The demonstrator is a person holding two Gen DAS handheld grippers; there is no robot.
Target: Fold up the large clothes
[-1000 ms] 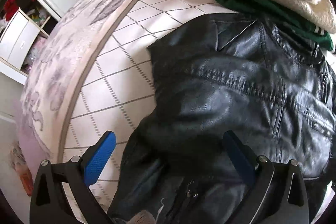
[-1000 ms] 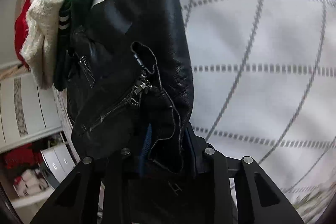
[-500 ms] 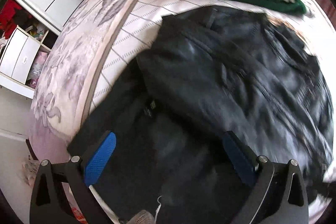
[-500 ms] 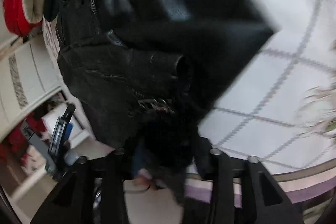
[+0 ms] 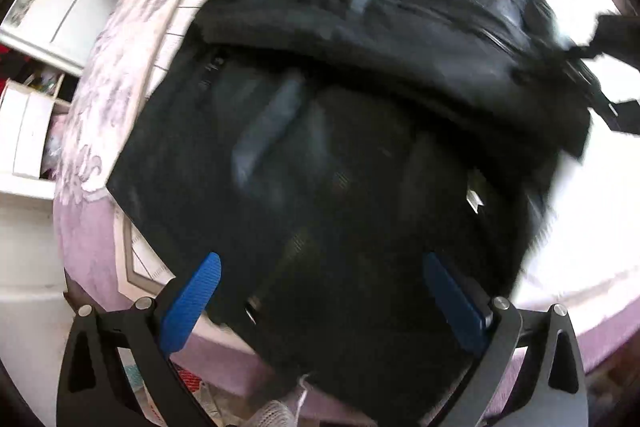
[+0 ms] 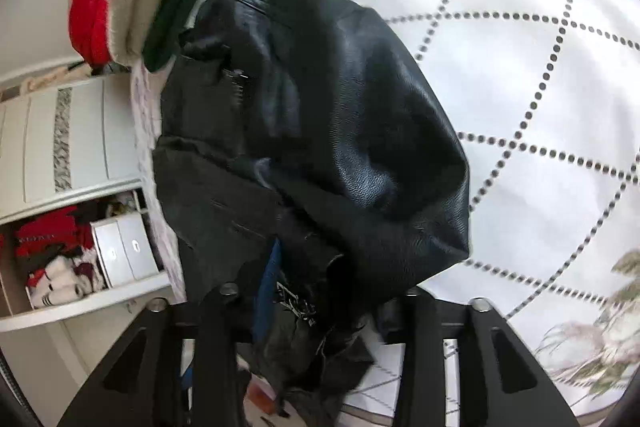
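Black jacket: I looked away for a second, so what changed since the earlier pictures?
The black leather jacket was pulled toward the bed's edge, and its lining now lies exposed. The right gripper stays shut on it; the left gripper stays open.

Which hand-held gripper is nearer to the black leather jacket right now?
Right. The right hand-held gripper is shut on the black leather jacket, clamping its edge; the left hand-held gripper hangs open above it, touching nothing.

Black jacket (image 5: pixel 360 131) beneath spread left gripper (image 5: pixel 324 291)
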